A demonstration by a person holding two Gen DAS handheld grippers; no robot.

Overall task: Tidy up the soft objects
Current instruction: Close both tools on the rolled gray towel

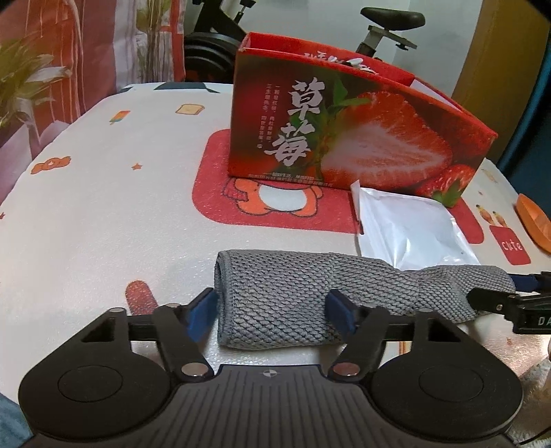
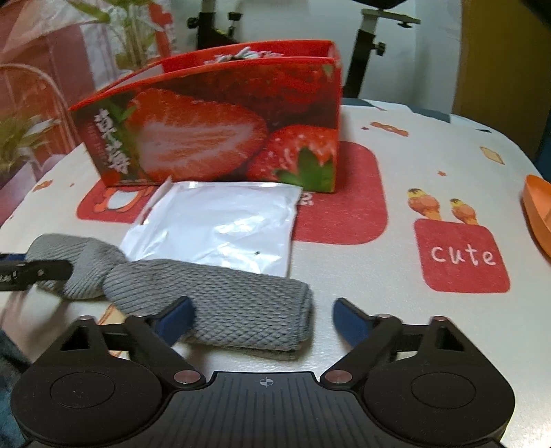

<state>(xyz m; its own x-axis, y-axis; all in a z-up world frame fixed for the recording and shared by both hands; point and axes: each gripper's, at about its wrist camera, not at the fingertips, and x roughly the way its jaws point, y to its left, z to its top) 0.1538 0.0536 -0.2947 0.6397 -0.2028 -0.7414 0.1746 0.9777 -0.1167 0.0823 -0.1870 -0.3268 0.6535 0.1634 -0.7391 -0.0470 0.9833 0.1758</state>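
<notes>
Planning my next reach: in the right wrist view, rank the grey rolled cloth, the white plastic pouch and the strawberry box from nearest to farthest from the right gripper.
1. Grey rolled cloth: lying between the right gripper fingers, toward the left one.
2. White plastic pouch: flat on the table just behind the cloth.
3. Strawberry box: upright behind the pouch, farthest back.

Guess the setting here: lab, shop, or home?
Likely a home room: cartoon-print tablecloth, an exercise bike behind the table, a strawberry box reused as a bin.
</notes>
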